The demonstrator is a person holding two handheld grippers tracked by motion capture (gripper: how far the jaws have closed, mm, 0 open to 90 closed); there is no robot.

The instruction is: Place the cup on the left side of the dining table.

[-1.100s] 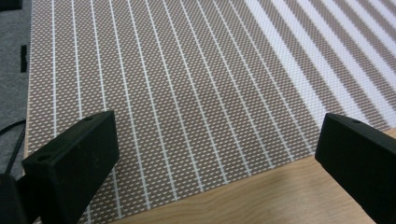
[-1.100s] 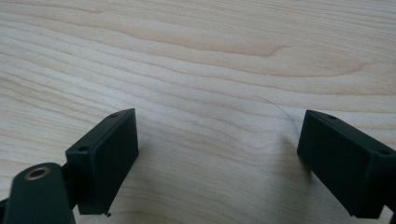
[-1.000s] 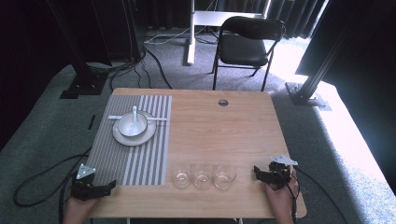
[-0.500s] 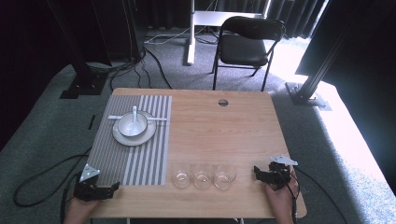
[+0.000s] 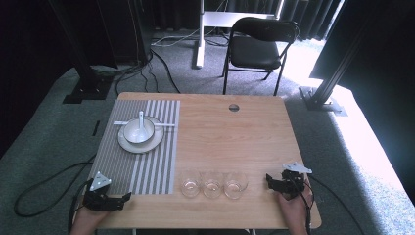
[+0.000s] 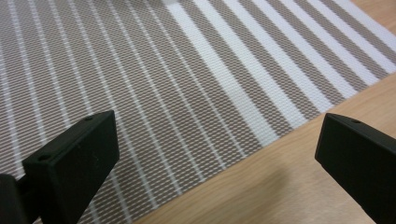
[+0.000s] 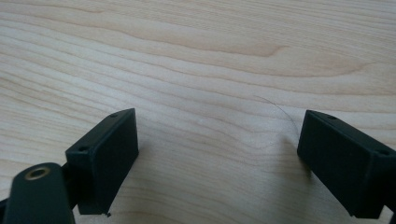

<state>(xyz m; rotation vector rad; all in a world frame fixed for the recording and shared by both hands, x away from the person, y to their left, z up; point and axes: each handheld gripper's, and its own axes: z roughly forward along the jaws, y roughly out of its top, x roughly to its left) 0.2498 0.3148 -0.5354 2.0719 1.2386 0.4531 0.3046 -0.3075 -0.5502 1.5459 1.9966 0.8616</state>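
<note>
A striped grey-and-white placemat [image 5: 147, 166] covers the left part of the wooden table [image 5: 235, 142]. On its far end stands a white plate [image 5: 157, 139] holding a white bowl [image 5: 137, 132] with a spoon [image 5: 141, 119] in it. Three clear glasses [image 5: 212, 186] stand in a row near the front edge. My left gripper [image 5: 122, 199] rests open at the near left corner, its jaws over the placemat's [image 6: 177, 84] front edge with nothing between them. My right gripper [image 5: 270, 179] is open over bare wood [image 7: 210, 60] just right of the glasses.
A thin white utensil [image 5: 166, 125] lies behind the plate. A round cable hole [image 5: 234, 107] sits near the table's far edge. A black chair [image 5: 259, 44] stands beyond the table. Cables trail on the carpet at the left [image 5: 44, 186].
My left gripper has slipped slightly toward the near edge of the table. The right gripper and the tableware have not moved.
</note>
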